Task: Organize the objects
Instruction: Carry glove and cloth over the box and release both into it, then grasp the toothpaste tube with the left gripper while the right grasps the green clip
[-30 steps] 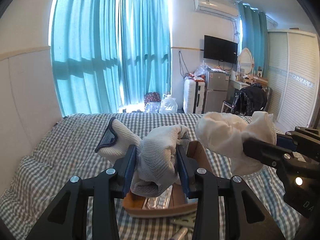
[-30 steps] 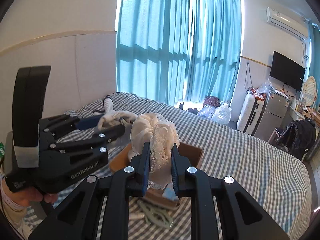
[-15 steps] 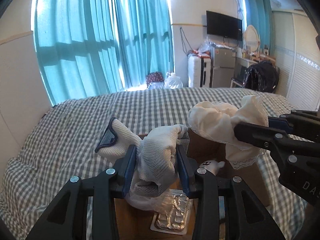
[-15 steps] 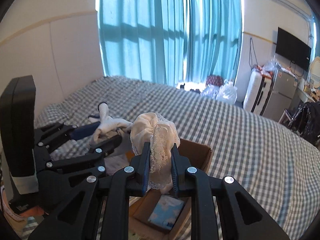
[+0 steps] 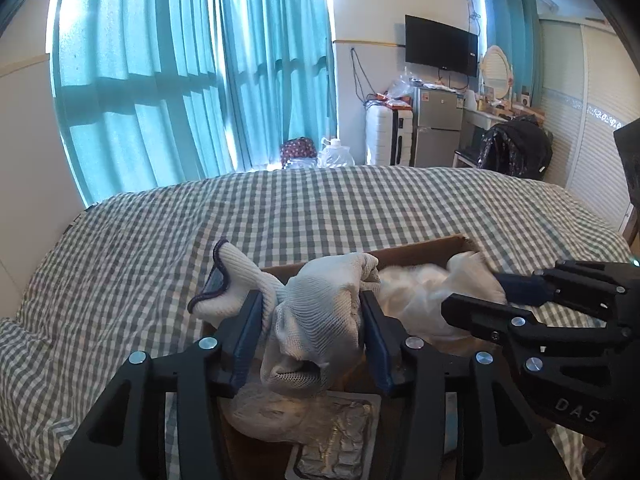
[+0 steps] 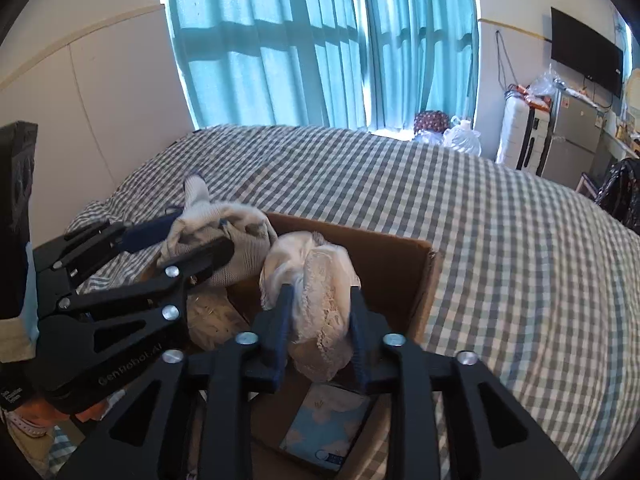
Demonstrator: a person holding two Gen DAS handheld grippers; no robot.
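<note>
**Cardboard box on a checked bed, two grippers holding cloth above it**

Cardboard makes up the one open brown box, which sits on a bed covered by a grey and white checked sheet.

Two black grippers with blue pads are in view. The left gripper is clenched on a white knitted glove with a dark blue cuff edge; the glove hangs over the near left part of the box. Raised lettering on this gripper's body reads "GenRobot.AI" in the right wrist view. The right gripper is clenched on a bundle of cream cloth with lace trim, held low over the inside of the box, near its far wall. In the left wrist view the letters "DAS" show on the right gripper's body; the rest of the word is cut off.

Inside the box lie three things: one silver foil blister pack at the near left, one crumpled clear plastic bag beside it under the glove, and one light blue packet with white cloud shapes at the near right. Printing on the packet is too small to read.

At the far right of the room stand one white suitcase, one small silver fridge and one black television on the wall. Teal curtains cover the far window.
</note>
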